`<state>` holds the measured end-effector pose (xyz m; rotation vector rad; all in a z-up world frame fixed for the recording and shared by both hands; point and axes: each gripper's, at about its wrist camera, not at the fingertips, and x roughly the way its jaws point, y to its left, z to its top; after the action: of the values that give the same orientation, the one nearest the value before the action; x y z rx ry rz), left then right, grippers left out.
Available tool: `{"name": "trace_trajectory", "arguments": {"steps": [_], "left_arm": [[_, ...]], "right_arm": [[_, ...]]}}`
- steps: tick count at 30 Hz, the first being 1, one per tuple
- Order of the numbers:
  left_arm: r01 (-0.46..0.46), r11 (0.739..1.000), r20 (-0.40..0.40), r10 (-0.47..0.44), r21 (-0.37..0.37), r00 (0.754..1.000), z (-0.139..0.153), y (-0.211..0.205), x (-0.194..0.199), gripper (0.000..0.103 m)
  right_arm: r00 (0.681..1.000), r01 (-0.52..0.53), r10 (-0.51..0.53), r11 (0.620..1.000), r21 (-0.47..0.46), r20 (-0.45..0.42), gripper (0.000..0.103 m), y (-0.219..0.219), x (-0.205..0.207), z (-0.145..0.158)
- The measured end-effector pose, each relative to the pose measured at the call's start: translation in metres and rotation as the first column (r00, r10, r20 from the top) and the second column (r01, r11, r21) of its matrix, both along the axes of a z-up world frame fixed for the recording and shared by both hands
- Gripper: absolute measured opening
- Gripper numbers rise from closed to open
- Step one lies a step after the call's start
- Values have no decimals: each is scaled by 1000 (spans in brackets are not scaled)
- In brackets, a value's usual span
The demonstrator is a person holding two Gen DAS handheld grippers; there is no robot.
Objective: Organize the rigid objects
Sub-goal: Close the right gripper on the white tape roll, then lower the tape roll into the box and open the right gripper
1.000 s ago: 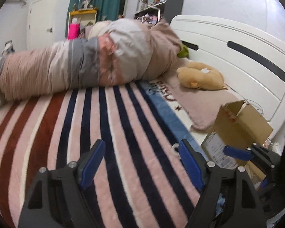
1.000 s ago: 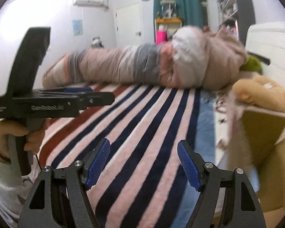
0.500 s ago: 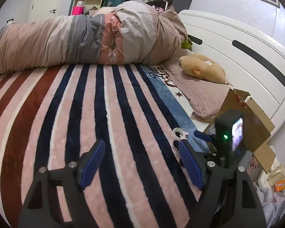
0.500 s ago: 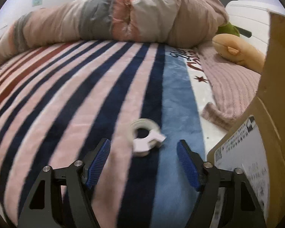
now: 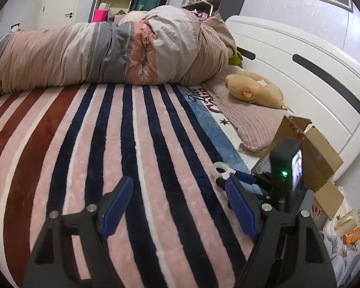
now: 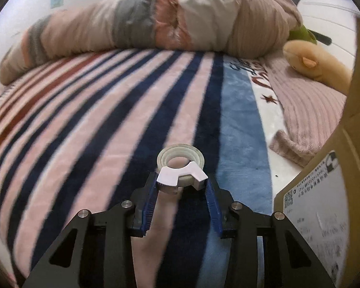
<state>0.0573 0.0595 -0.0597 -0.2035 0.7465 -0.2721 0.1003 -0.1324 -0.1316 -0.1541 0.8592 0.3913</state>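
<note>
A small clear tape roll in a white dispenser (image 6: 181, 169) lies on the striped blanket (image 6: 96, 110). My right gripper (image 6: 182, 187) has closed its blue pads on the dispenser's white end. In the left wrist view the tape roll (image 5: 220, 168) shows at right, held at the tips of my right gripper (image 5: 230, 176). My left gripper (image 5: 177, 208) is open and empty, low over the blanket to the left of the tape. An open cardboard box (image 5: 309, 153) stands just right of the tape.
A rolled duvet (image 5: 112, 52) lies across the far side of the bed. A tan plush toy (image 5: 254, 91) rests on a pink knit throw (image 5: 249, 122) by the white headboard (image 5: 300, 72). The box wall (image 6: 324, 204) is close on the right.
My right gripper has moved forward to the tape dispenser and closed on it. My left gripper has stayed open and barely moved.
</note>
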Motion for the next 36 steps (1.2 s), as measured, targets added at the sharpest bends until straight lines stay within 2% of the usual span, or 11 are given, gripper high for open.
{"name": "trace_trajectory", "arguments": {"steps": [4, 8, 12, 15, 18, 23, 27, 31, 33, 35, 36], "left_arm": [[-2, 1000, 23, 2, 2, 1000, 12, -2, -12, 77], [23, 999, 60, -21, -47, 998, 30, -6, -27, 77], [61, 995, 113, -52, -79, 992, 50, -18, -41, 77], [80, 993, 142, -68, -82, 988, 60, -31, -47, 77], [91, 992, 158, -77, -83, 985, 65, -43, -50, 77], [90, 994, 146, -82, -53, 986, 63, -63, -49, 77], [78, 996, 136, -72, -37, 988, 62, -70, -49, 82], [64, 998, 132, -61, -17, 989, 61, -77, -47, 88], [46, 999, 135, -45, -3, 990, 62, -79, -46, 93], [13, 1000, 144, -15, 14, 990, 64, -81, -46, 98], [-10, 1000, 152, 6, 27, 988, 66, -83, -47, 100]], "right_arm": [[997, -68, 66, 995, 76, 35, 35, 2, -27, 31], [982, -147, 126, 977, 155, 142, 35, -8, -67, 83], [960, -150, 93, 967, 204, 265, 35, -46, -103, 130], [950, -73, 10, 979, 190, 312, 35, -85, -116, 149], [952, 40, -80, 989, 139, 295, 35, -122, -115, 151], [963, 190, -199, 980, 65, 181, 35, -164, -93, 121], [962, 241, -244, 970, 42, 123, 35, -177, -83, 100], [960, 254, -257, 966, 41, 111, 35, -183, -83, 97], [961, 243, -250, 967, 70, 120, 40, -185, -87, 102], [960, 223, -238, 969, 110, 149, 63, -186, -94, 110], [960, 207, -227, 970, 128, 165, 66, -187, -96, 114]]}}
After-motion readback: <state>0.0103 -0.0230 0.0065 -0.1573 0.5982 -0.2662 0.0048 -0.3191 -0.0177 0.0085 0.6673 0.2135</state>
